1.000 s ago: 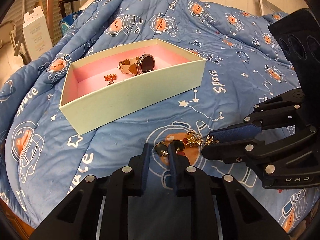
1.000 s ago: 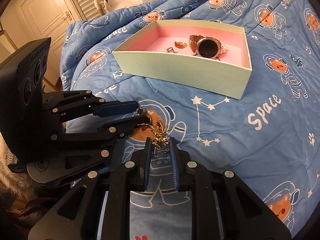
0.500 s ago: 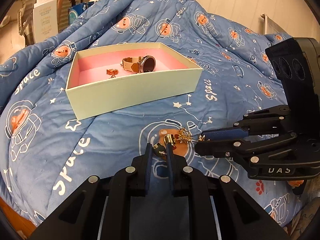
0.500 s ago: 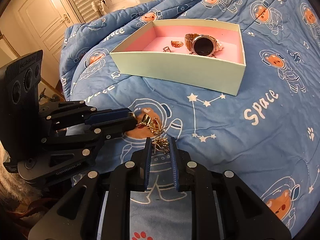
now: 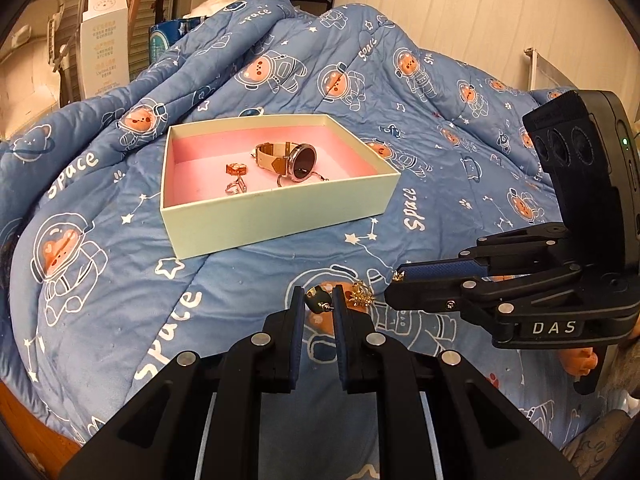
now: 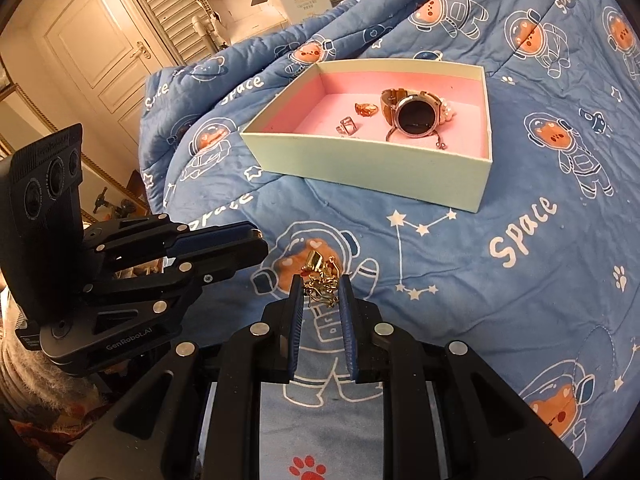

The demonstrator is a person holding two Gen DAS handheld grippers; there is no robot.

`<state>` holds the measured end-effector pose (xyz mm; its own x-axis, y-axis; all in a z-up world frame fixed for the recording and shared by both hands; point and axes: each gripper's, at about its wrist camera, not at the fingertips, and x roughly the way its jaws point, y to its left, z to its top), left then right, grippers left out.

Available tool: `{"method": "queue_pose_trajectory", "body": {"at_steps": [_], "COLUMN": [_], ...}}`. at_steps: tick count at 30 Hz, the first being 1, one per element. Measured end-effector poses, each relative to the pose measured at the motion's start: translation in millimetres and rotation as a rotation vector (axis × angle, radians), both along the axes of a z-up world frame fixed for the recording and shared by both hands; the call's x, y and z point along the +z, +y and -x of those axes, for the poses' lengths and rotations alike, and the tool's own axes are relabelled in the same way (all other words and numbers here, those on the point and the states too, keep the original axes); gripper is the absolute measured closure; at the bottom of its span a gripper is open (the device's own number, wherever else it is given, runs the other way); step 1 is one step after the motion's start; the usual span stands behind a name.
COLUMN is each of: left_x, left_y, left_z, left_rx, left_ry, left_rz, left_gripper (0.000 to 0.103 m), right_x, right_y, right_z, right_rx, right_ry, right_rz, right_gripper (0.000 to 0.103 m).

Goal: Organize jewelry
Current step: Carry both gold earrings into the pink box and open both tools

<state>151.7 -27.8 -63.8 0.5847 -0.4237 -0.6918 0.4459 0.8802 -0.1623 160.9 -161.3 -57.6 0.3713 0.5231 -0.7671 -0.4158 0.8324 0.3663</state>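
Observation:
My left gripper (image 5: 316,300) is shut on a small dark, gold-rimmed earring (image 5: 318,299), just above the quilt. My right gripper (image 6: 320,288) is shut on a tangle of gold earrings (image 6: 320,280). In the left wrist view that tangle (image 5: 360,296) shows between the two grippers. The left gripper (image 6: 260,240) sits a little to the left of the right one. Beyond them stands a mint-green box (image 5: 280,216) with pink lining. It holds a rose-gold watch (image 5: 300,162) and two rings (image 5: 236,168). The same box (image 6: 360,164), watch (image 6: 414,118) and rings (image 6: 366,109) appear in the right wrist view.
Everything lies on a rumpled blue quilt (image 5: 100,292) printed with astronaut bears, humped up behind the box. A white carton (image 5: 104,52) and shelving stand past the bed on the left. A cream door (image 6: 100,40) is beyond the bed's corner.
My left gripper has closed on the dark earring, risen and drawn a little away from the right gripper. The right gripper has stayed put on the gold tangle.

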Motion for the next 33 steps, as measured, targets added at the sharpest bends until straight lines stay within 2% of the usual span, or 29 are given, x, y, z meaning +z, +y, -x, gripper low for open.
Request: {"method": "queue_pose_trajectory", "body": {"at_steps": [10,19,26,33], "left_x": [23.0,31.0,31.5,24.8], "left_y": [13.6,20.2,14.4,0.0], "left_z": [-32.3,-73.3,-102.1,-128.5], "left_rx": [0.024,0.069,0.082,0.052], "left_ry": [0.001,0.041,0.097,0.179], "left_rz": [-0.007,-0.025,-0.053,-0.12], "left_gripper": [0.089,0.09,0.089,0.089], "right_x": [31.7,42.0,39.8,27.1], "right_y": [1.5,0.0,2.4,14.6], "right_z": [-27.3,-57.8,-87.1,-114.5], "right_rx": [0.033,0.016,-0.003,0.035], "right_ry": [-0.073,-0.108,-0.077,-0.023], "right_rz": [0.02,0.058,0.089,0.174], "right_gripper": [0.085,0.085,0.085,0.085]}}
